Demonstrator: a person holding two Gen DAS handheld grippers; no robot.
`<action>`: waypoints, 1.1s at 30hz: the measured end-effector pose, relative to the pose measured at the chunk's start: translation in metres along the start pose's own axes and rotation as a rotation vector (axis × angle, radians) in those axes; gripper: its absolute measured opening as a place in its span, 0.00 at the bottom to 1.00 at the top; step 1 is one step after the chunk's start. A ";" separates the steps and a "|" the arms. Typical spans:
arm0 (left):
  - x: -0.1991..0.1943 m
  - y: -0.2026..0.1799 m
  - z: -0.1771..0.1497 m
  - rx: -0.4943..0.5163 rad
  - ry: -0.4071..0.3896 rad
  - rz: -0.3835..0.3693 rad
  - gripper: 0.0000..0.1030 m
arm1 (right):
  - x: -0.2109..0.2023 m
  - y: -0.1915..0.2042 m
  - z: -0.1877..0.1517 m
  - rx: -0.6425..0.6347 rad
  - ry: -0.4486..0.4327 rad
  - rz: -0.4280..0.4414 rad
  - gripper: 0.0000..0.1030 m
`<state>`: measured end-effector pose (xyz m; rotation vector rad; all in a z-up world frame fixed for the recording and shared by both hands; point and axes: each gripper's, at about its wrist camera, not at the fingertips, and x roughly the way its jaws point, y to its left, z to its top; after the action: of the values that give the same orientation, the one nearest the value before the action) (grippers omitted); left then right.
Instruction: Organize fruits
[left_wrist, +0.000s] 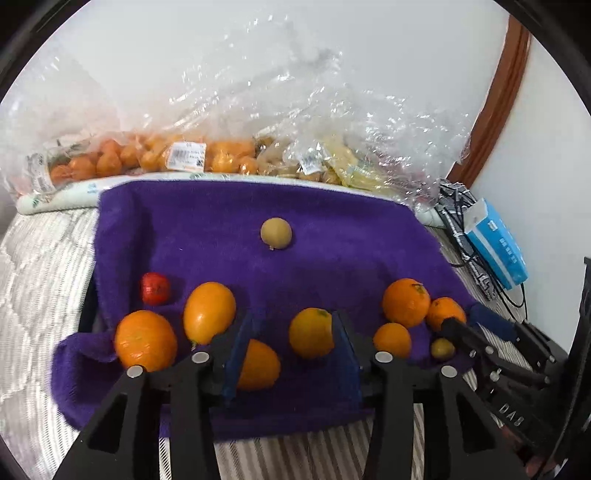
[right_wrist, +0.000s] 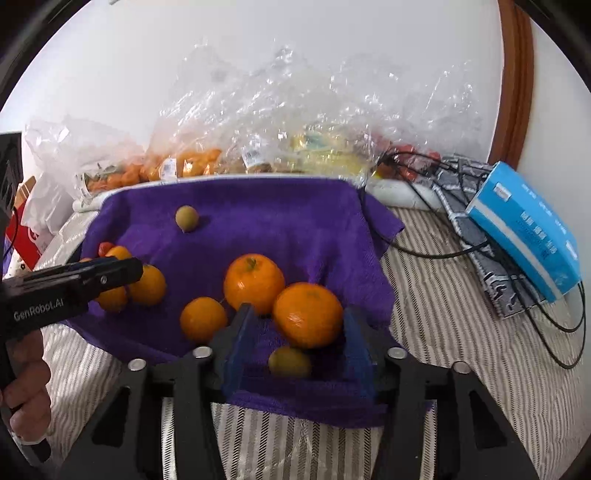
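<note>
Fruit: oranges and smaller fruit lie scattered on a purple towel (left_wrist: 207, 229) spread over a striped bed cover (right_wrist: 443, 332).
Left tongs (left_wrist: 291, 354): spread; an orange (left_wrist: 258, 365) lies just inside the left blade, and another orange (left_wrist: 310, 332) lies against the right blade. The pads press on neither.
Right tongs (right_wrist: 295, 343): spread; a small yellow-green fruit (right_wrist: 290, 362) lies loose between the blades, with a large orange (right_wrist: 308, 314) just beyond, touching a second orange (right_wrist: 255, 282).
Other fruit: a small red fruit (left_wrist: 155, 288) at the towel's left, a lone yellow-green fruit (left_wrist: 276, 233) far back.
Behind: clear plastic bags (left_wrist: 229, 147) of fruit against the white wall.
Right side: blue tissue pack (right_wrist: 524, 229) and black cables (right_wrist: 424, 251) on the bed, well apart from the fruit.
Open room: the towel's middle is bare; its near edge hangs just under both tongs.
</note>
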<state>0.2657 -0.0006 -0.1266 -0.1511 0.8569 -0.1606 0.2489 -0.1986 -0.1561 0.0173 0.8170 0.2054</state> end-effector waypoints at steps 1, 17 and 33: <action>-0.006 0.000 0.000 0.002 -0.006 0.000 0.49 | -0.008 0.001 0.002 0.006 -0.013 -0.004 0.56; -0.154 -0.017 -0.055 0.006 -0.114 0.044 0.76 | -0.181 0.044 -0.011 -0.010 -0.152 -0.035 0.77; -0.248 -0.053 -0.110 0.082 -0.245 0.130 0.87 | -0.268 0.032 -0.066 0.081 -0.188 -0.083 0.99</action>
<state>0.0176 -0.0096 -0.0042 -0.0368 0.6123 -0.0531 0.0168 -0.2218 -0.0046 0.0779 0.6365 0.0909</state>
